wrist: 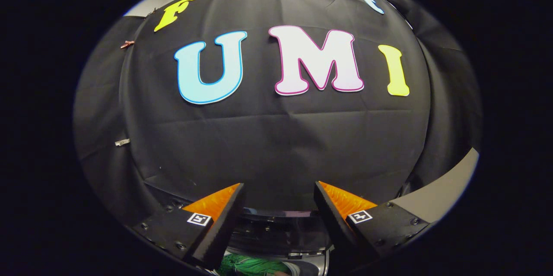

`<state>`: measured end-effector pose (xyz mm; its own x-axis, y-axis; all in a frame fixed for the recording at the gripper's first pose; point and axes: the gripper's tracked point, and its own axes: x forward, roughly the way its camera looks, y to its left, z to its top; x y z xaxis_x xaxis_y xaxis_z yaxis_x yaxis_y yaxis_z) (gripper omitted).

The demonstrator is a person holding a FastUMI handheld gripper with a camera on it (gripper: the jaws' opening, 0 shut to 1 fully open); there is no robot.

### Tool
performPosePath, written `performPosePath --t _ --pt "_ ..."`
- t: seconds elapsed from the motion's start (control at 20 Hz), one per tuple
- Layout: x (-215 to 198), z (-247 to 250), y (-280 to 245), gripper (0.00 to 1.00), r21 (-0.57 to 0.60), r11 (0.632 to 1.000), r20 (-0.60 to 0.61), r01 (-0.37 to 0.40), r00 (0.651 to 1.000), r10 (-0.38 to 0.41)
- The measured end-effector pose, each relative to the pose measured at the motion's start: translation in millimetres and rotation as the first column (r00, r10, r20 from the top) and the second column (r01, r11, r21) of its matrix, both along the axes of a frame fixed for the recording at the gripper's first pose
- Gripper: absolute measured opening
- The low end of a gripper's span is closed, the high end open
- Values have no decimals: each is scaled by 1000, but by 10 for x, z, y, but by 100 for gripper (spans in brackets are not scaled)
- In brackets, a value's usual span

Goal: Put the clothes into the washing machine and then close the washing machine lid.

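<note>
Two spread fingers of the tongs hover above green clothes, gripping nothing.

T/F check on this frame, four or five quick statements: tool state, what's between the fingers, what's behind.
1. The tool is open. True.
2. Both fingers press on the green cloth. False: the green cloth lies low between them, untouched.
3. A black cloth wall stands beyond the fingers. True.
4. The tool holds a white shirt. False: it holds nothing.
5. A dark machine part shows between the fingers. True.
</note>
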<state>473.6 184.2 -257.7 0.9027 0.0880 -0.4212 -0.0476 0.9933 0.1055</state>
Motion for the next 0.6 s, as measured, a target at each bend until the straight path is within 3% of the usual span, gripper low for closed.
performPosePath --t 0.6 --pt "-30 -133 -69 99 -10 1000 -78 10 997 -11"
